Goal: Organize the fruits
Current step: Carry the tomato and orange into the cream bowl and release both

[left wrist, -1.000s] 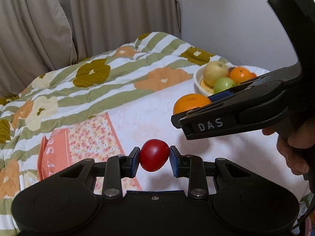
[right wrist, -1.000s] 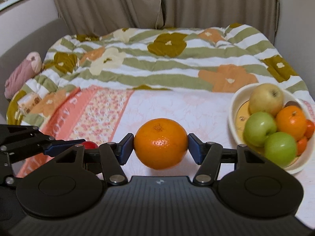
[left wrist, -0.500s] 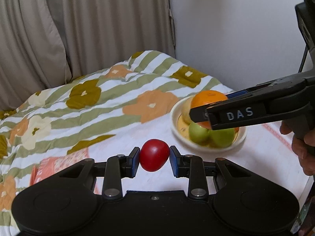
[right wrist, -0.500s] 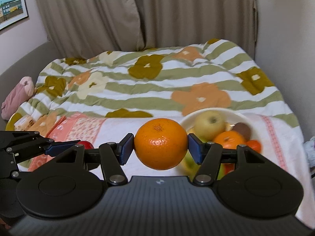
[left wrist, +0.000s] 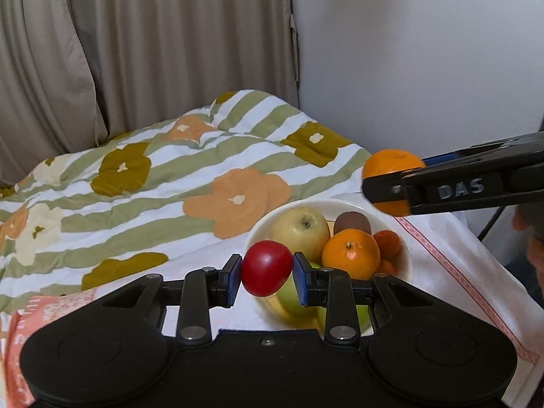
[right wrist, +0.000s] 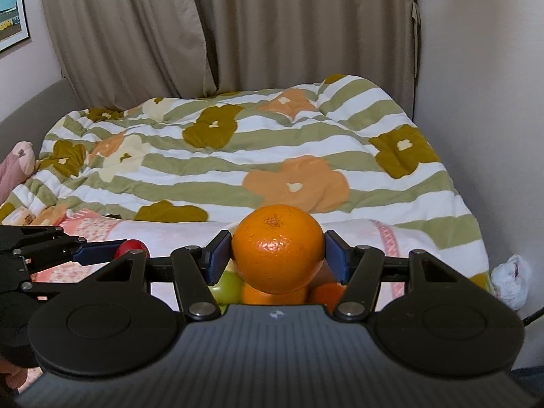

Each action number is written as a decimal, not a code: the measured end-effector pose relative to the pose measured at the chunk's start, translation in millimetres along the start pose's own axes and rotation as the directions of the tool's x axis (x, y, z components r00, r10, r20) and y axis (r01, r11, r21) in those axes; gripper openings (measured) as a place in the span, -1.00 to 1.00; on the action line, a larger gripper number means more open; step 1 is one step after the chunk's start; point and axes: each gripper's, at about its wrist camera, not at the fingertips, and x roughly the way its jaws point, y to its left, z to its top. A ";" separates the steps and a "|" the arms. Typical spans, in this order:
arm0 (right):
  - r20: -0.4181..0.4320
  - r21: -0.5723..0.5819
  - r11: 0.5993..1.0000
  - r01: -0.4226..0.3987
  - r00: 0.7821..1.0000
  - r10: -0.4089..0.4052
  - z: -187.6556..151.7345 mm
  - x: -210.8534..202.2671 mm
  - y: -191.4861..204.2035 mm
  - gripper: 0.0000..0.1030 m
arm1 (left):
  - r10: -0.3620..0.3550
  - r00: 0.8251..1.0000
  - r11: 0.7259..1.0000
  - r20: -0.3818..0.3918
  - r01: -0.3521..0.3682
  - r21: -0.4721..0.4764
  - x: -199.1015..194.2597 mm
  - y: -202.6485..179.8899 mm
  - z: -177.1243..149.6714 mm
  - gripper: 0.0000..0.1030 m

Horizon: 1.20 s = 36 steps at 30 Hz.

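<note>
My left gripper (left wrist: 267, 274) is shut on a small red fruit (left wrist: 267, 268), held above the near rim of a white bowl (left wrist: 258, 231). The bowl holds a yellow apple (left wrist: 299, 228), an orange (left wrist: 350, 253), a brown kiwi (left wrist: 352, 221), green apples and small tangerines. My right gripper (right wrist: 277, 255) is shut on a large orange (right wrist: 277, 248), hanging over the bowl's fruit, which peeks out below it. In the left wrist view that large orange (left wrist: 391, 166) hangs above the bowl's far right side. In the right wrist view the red fruit (right wrist: 131, 246) shows at the left.
The bowl sits on a white cloth (left wrist: 452, 258) over a bed with a green-striped flowered quilt (right wrist: 258, 156). Curtains (right wrist: 238, 34) hang behind, a wall (left wrist: 425, 51) stands at the right, and a pink soft toy (right wrist: 15, 163) lies far left.
Both grippers have travelled with their fruits toward the bowl. The bowl has come from right of the red fruit to just behind and under it, and now lies beneath the large orange.
</note>
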 end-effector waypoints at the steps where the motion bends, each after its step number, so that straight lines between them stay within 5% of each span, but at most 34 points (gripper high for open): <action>1: -0.002 -0.002 1.000 -0.001 1.000 0.001 1.0 3.9 -5.2 0.44 | 0.003 1.000 1.000 -0.005 -0.003 -0.005 6.8 -1.9 1.4 -0.31; 16: -0.042 0.020 0.999 -0.039 0.998 0.039 -5.2 56.5 -49.3 0.44 | 0.059 0.992 0.992 -0.108 -0.070 -0.104 83.8 0.3 4.5 -0.28; 20: -0.049 0.025 0.998 -0.057 0.997 0.058 -2.8 62.9 -53.5 0.44 | 0.081 0.993 0.990 -0.090 -0.090 -0.105 79.1 0.2 5.5 0.57; 36: -0.077 -0.018 0.992 -0.123 0.990 0.122 11.1 99.1 -51.5 0.44 | 0.088 0.990 0.984 -0.106 -0.103 -0.147 43.3 -5.3 -6.1 0.65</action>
